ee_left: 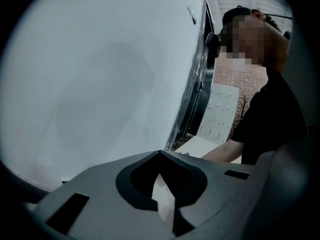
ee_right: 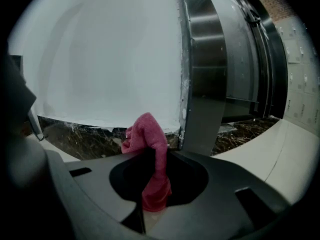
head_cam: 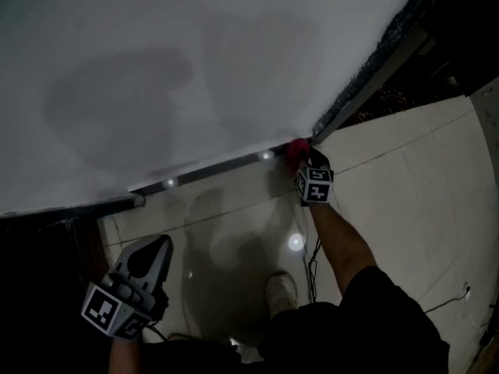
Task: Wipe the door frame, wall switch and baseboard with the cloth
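A pink-red cloth (ee_right: 147, 134) sticks up from between the jaws of my right gripper (ee_right: 154, 156), which is shut on it. In the head view the cloth (head_cam: 295, 151) touches the dark baseboard (head_cam: 210, 170) in the corner where the white wall (head_cam: 195, 68) meets the metal door frame (head_cam: 374, 76). My right gripper (head_cam: 310, 166) is right behind the cloth. The right gripper view shows the marbled baseboard (ee_right: 85, 136) and the steel frame (ee_right: 205, 84) close ahead. My left gripper (head_cam: 153, 249) hangs low at the left, away from the wall. Its jaws (ee_left: 160, 153) are shut on nothing.
A pale tiled floor (head_cam: 405, 178) runs along the wall. A shoe (head_cam: 281, 291) and a thin cable (head_cam: 313, 259) are below my right arm. High on the wall is a small plate (ee_left: 192, 15), too small to identify. A panel of pale lockers (ee_left: 220, 109) stands beyond the doorway.
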`<state>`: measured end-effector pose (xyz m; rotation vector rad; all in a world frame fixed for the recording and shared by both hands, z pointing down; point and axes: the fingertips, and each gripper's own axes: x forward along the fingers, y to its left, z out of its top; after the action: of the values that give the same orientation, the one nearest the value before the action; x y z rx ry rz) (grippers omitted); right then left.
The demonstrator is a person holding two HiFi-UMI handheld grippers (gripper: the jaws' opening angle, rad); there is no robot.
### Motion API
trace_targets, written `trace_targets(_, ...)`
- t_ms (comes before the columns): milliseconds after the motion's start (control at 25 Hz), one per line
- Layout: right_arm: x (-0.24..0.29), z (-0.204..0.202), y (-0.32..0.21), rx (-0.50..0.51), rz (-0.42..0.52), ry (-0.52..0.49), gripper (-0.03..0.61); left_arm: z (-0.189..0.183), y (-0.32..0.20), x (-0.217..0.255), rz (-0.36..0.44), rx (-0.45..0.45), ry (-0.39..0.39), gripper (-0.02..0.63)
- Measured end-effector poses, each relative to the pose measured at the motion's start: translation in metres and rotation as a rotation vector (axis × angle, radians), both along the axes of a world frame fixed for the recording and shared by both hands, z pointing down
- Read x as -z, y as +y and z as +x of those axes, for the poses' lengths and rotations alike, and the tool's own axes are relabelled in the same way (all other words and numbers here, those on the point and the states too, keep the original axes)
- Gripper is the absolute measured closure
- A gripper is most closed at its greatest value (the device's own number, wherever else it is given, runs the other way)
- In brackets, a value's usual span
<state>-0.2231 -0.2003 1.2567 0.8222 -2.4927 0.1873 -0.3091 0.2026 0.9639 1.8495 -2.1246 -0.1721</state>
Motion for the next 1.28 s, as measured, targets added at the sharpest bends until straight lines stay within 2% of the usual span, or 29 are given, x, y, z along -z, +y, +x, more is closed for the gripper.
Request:
trace_targets(120, 0.003, 0.009, -0.003, -0.037, -0.002, -0.006, 0.517, -0.003, 0.002, 0.002, 0.008, 0.005, -0.006, 0.614)
trace_targets(200, 0.012, 0.010, 0.006, -0.043, -0.014, -0.050, 0.518, -0.005, 0.005, 0.004, 0.015, 0.011, -0.005, 0.614)
trace_targets(280, 0.027, 0.005, 0.025, -0.007, -0.021, -0.113, 0.518, -0.006, 0.009, 0.005, 0.023, 0.021, -0.002, 0.614)
trace_targets(400, 0.041, -0.016, 0.078, 0.130, -0.014, -0.159, 0.518, -0.008, 0.019, 0.008, 0.028, 0.019, -0.013, 0.614)
trace_targets(560, 0.053, -0.066, 0.174, 0.411, 0.014, -0.173, 0.518, -0.005, 0.037, 0.014, 0.018, 0.011, -0.066, 0.614)
trace_targets(680, 0.067, -0.103, 0.253, 0.602, 0.017, -0.193, 0.518, -0.010, 0.055, 0.014, 0.021, 0.025, -0.037, 0.614)
trace_targets(760, 0.068, -0.126, 0.301, 0.701, -0.009, -0.202, 0.517, -0.017, 0.071, 0.013, 0.007, 0.065, -0.024, 0.614)
trace_targets(840, 0.063, -0.149, 0.343, 0.770, -0.049, -0.214, 0.517, -0.027, 0.088, 0.009, -0.026, 0.126, -0.022, 0.614)
trace_targets(920, 0.058, -0.171, 0.375, 0.814, -0.084, -0.222, 0.517, -0.033, 0.101, 0.010, -0.027, 0.160, -0.009, 0.614)
trace_targets(1160, 0.042, -0.219, 0.434, 0.958, -0.089, -0.175, 0.517, -0.031, 0.122, 0.015, 0.004, 0.178, 0.035, 0.614)
trace_targets(1280, 0.025, -0.239, 0.450, 0.976, -0.084, -0.130, 0.517, -0.031, 0.130, 0.020, 0.018, 0.192, 0.055, 0.614)
